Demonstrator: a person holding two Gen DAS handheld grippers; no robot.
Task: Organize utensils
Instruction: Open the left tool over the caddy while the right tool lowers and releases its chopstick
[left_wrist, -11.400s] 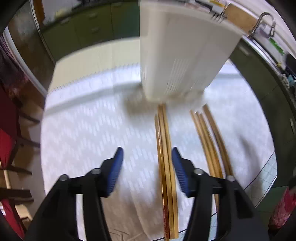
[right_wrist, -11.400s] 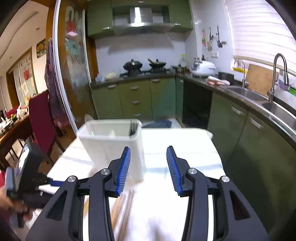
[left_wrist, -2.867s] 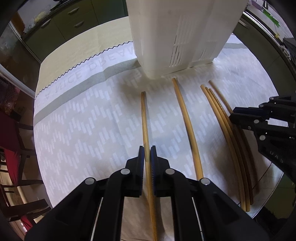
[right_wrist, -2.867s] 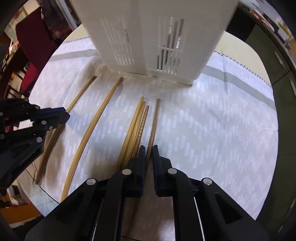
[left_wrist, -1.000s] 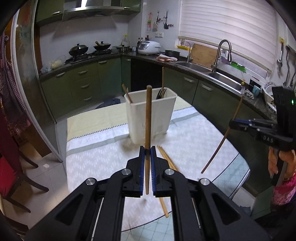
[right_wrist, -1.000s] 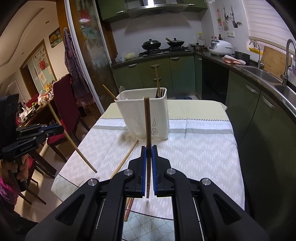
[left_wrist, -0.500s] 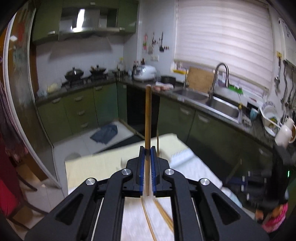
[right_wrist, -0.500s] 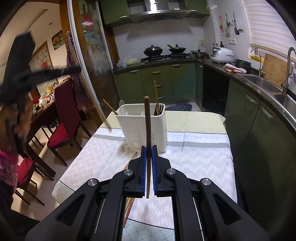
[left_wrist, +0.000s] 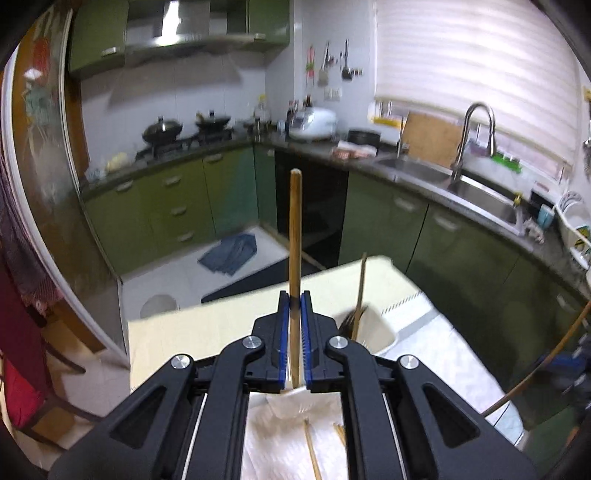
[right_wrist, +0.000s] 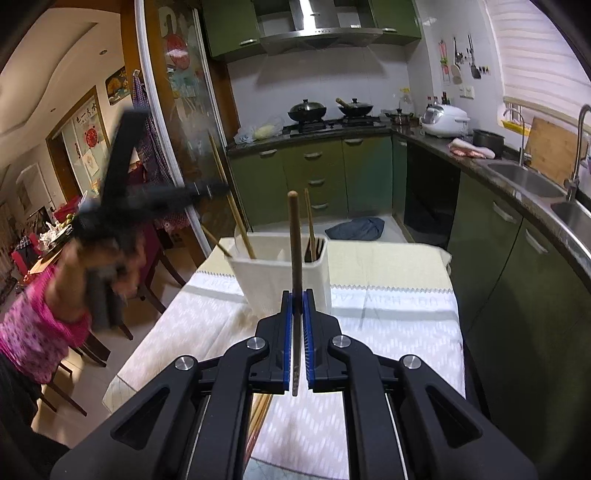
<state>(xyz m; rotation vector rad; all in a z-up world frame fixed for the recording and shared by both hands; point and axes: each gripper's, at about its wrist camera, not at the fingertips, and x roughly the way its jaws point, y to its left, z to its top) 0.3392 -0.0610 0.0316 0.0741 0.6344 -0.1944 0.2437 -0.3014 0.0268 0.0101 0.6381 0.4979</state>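
My left gripper is shut on a wooden chopstick held upright, right above the white utensil holder, whose rim shows under the fingers. From the right wrist view the left gripper is blurred, its chopstick reaching down into the holder's left part. My right gripper is shut on another upright chopstick, nearer than the holder. Other chopsticks stand in the holder. Loose chopsticks lie on the tablecloth.
The table sits in a kitchen with green cabinets, a stove with woks and a sink along the right counter. Red chairs stand at the table's left. A blue cloth lies on the floor beyond.
My left gripper has moved over the holder and lowered its chopstick toward the left compartment. My right gripper has kept its chopstick upright and barely moved.
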